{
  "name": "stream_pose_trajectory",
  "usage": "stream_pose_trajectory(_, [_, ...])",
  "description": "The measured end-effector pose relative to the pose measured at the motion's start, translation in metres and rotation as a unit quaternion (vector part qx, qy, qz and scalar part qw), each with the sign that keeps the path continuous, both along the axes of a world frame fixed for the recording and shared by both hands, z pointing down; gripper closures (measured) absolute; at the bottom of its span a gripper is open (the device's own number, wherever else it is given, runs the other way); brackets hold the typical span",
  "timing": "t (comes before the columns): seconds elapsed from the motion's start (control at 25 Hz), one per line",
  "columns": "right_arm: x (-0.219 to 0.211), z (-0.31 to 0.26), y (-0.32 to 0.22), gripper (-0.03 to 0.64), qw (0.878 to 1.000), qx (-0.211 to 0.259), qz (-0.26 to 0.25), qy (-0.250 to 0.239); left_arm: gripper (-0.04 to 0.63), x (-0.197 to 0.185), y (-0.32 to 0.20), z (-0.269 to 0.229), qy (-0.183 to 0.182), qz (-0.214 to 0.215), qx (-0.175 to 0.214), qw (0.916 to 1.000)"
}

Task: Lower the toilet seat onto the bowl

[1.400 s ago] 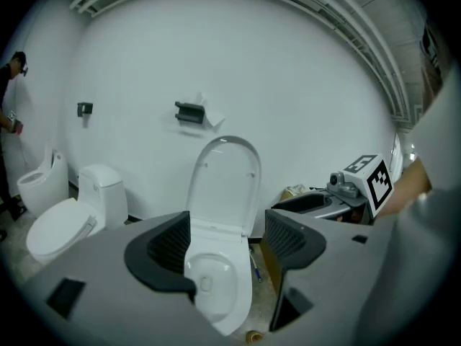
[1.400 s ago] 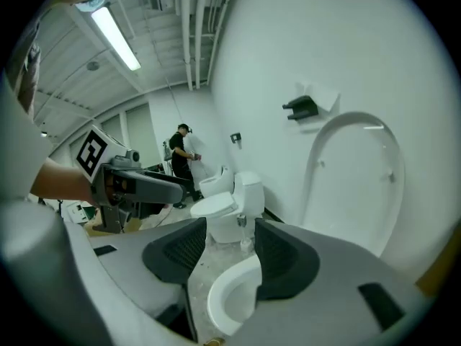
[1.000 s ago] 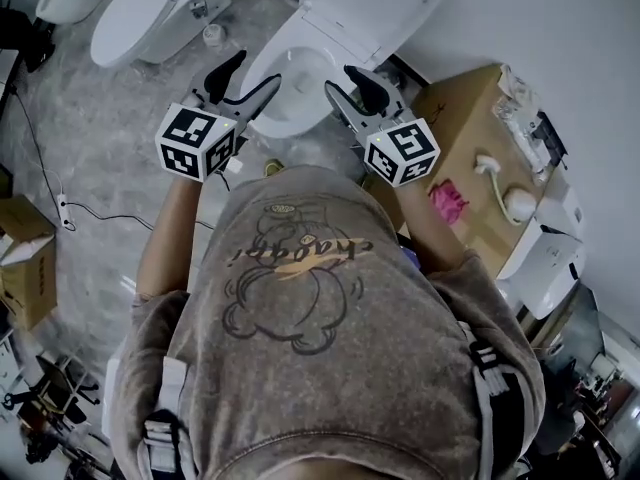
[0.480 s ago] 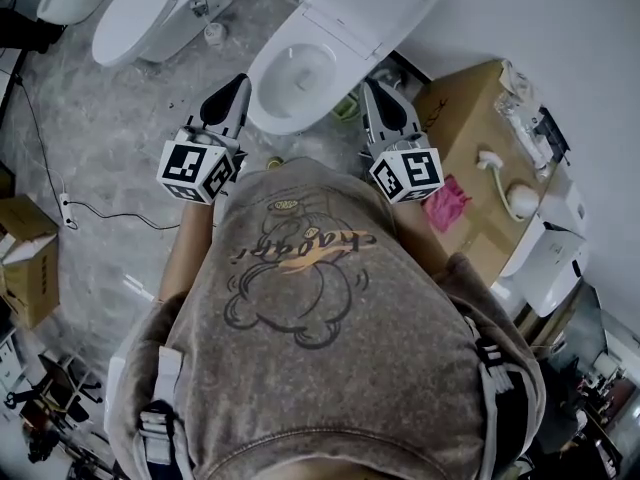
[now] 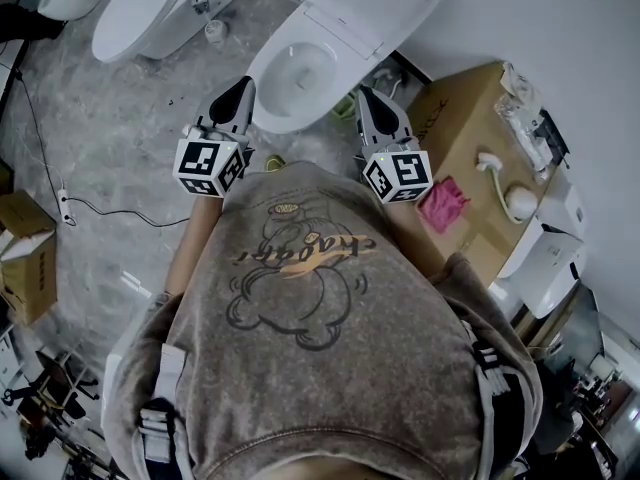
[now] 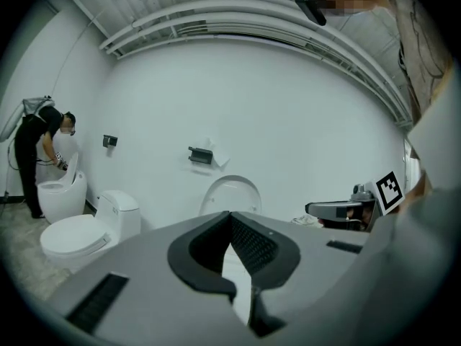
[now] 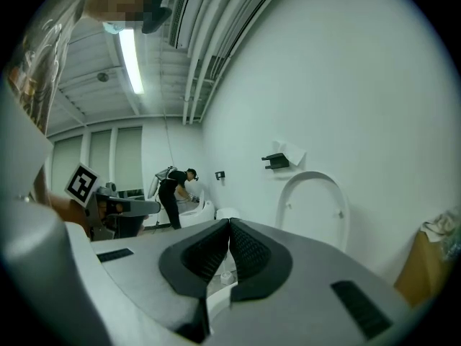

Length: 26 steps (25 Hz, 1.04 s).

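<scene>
A white toilet stands ahead of me against the wall, its bowl point(image 5: 300, 76) uncovered and its seat and lid point(image 5: 375, 8) raised. In the gripper views the raised seat point(image 6: 230, 192) point(image 7: 315, 207) stands upright by the wall. My left gripper point(image 5: 243, 88) hovers by the bowl's left front rim, apart from it, jaws shut with nothing between them. My right gripper point(image 5: 365, 96) hangs off the bowl's right front, also shut and empty. The left gripper point(image 6: 230, 216) and the right gripper point(image 7: 229, 225) both show their pads pressed together.
A cardboard box point(image 5: 470, 133) stands to the right, with a pink cloth point(image 5: 445, 200) and a brush on it. Two more toilets point(image 5: 150, 13) stand at the far left, where a person point(image 6: 43, 150) bends over one. A cable point(image 5: 60, 208) lies on the floor.
Both grippers went from open to shut and drew back from over the bowl toward my body. The seat has stayed raised.
</scene>
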State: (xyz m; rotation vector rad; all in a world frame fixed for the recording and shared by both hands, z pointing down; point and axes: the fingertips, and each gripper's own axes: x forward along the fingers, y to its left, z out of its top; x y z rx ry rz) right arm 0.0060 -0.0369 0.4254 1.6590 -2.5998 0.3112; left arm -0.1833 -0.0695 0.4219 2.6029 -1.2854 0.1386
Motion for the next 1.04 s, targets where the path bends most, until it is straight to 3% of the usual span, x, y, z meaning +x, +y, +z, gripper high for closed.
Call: stream_pose_trajectory(1.04, [0.011, 0.005, -0.004, 0.589, 1.0, -0.006, -0.001, 0.006, 0.586, 0.008, 0.001, 0.008, 0.002, -0.018, -0.024, 0.9995])
